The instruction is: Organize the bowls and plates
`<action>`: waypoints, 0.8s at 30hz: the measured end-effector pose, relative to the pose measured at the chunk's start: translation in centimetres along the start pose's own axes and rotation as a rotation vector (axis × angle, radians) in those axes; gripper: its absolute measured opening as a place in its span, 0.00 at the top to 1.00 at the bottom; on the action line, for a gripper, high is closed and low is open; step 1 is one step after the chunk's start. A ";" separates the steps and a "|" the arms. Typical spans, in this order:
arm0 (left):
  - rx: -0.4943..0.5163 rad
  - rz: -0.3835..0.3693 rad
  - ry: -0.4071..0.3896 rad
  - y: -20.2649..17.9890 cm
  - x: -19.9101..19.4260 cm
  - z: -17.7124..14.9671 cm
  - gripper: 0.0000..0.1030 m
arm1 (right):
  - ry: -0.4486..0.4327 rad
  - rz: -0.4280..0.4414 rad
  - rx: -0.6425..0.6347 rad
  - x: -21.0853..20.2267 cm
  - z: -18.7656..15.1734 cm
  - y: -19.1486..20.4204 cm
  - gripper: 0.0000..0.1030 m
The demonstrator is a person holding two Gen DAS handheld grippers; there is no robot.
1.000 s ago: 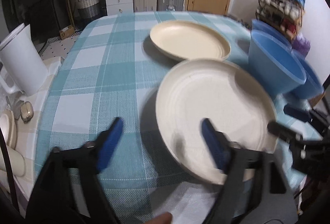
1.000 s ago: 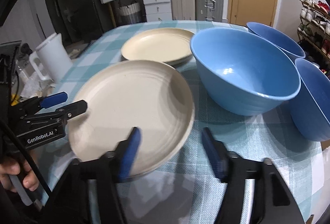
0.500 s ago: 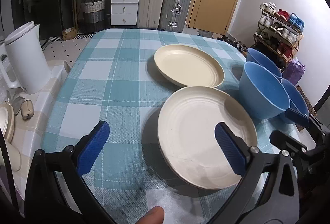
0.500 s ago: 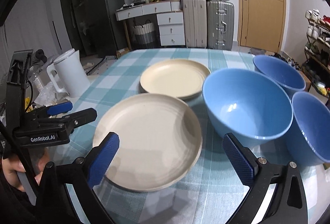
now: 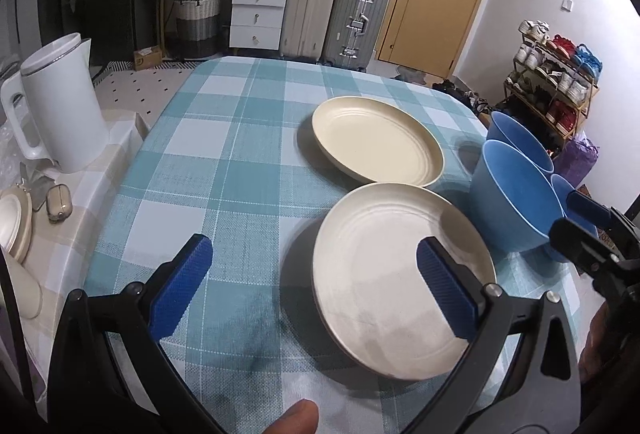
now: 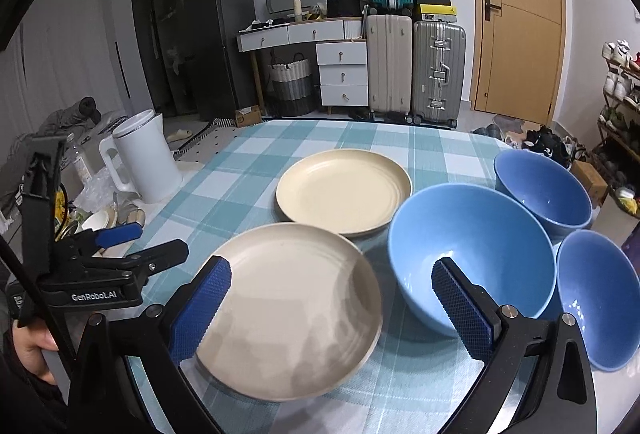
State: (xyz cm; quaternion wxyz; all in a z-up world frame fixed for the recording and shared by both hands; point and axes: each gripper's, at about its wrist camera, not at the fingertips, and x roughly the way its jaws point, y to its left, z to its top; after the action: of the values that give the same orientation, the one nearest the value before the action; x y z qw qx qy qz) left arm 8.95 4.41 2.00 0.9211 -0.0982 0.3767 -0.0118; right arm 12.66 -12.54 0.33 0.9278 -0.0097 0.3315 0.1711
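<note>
Two cream plates lie on the checked tablecloth: a near plate (image 5: 400,274) (image 6: 288,306) and a far plate (image 5: 376,140) (image 6: 344,192). To their right stand three blue bowls: a large one (image 5: 516,202) (image 6: 472,254), one behind it (image 5: 516,134) (image 6: 544,190) and one nearer at the right (image 6: 596,298). My left gripper (image 5: 313,242) (image 6: 158,239) is open above the near plate's left edge and holds nothing. My right gripper (image 6: 331,263) (image 5: 564,214) is open too, hanging above the gap between the near plate and the large bowl.
A white kettle (image 5: 60,102) (image 6: 144,162) stands on a side counter left of the table (image 5: 224,162), among small dishes and clutter. Suitcases, a set of drawers and a door are behind the table. A shoe rack (image 5: 556,94) is at the right.
Both grippers' jaws have spread wider. Both have risen and drawn back from the near plate, so more of the table and room shows.
</note>
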 end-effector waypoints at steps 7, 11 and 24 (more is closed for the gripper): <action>-0.011 0.029 -0.006 0.0 0.1 1.5 0.01 | -0.001 0.023 -0.009 0.4 1.4 -0.7 0.01; -0.019 0.031 -0.007 -0.1 0.2 2.7 0.01 | -0.001 0.036 -0.016 0.8 2.3 -0.9 0.01; -0.017 0.035 0.003 -1.4 1.5 5.6 0.01 | -0.004 0.036 -0.030 1.3 5.2 -2.5 0.01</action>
State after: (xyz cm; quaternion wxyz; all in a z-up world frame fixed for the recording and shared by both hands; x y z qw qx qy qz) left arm 13.96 3.86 5.15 0.9197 -0.0992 0.3797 0.0072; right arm 17.63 -13.78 3.34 0.9250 -0.0173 0.3270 0.1927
